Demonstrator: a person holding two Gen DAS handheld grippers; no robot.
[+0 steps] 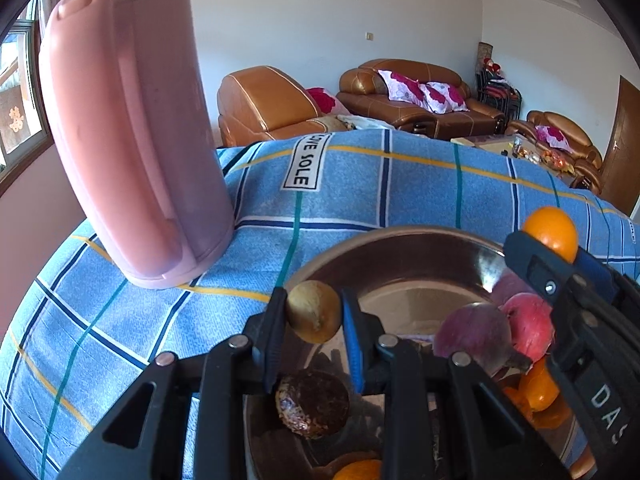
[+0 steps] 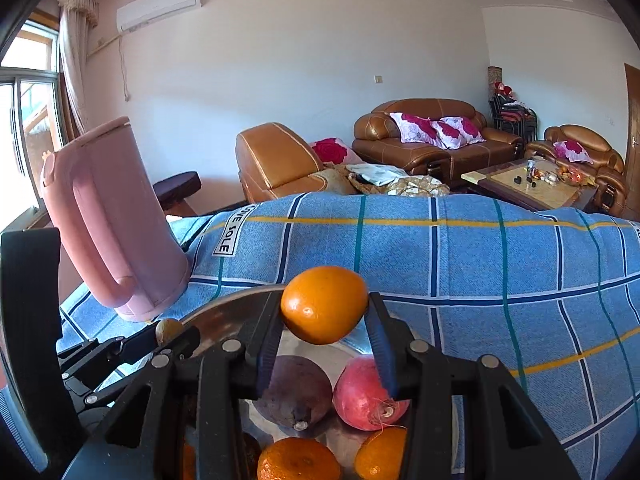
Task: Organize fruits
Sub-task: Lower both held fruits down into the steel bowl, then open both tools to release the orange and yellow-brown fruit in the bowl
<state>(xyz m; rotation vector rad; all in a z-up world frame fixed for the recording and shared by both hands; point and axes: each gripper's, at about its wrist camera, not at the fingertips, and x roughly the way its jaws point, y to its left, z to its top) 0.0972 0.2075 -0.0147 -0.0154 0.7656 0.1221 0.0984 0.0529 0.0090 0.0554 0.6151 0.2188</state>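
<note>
At lower centre of each view over the steel bowl (image 2: pixel 224 308), the right gripper (image 2: pixel 324 316) clamps a firm, smooth orange (image 2: pixel 324 304); the left gripper (image 1: pixel 314 312) pinches a small, light yellowish fruit (image 1: pixel 314 310). Both likely roll; grip across the middle.

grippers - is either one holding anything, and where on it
Left gripper pinches a small yellow-brown fruit by its two sides. Right gripper clamps an orange across its middle.

Both wrist cameras look close and downward past their tongs; both views share the steel bowl (image 1: pixel 400 248) and pink jug (image 2: pixel 116 220).
</note>
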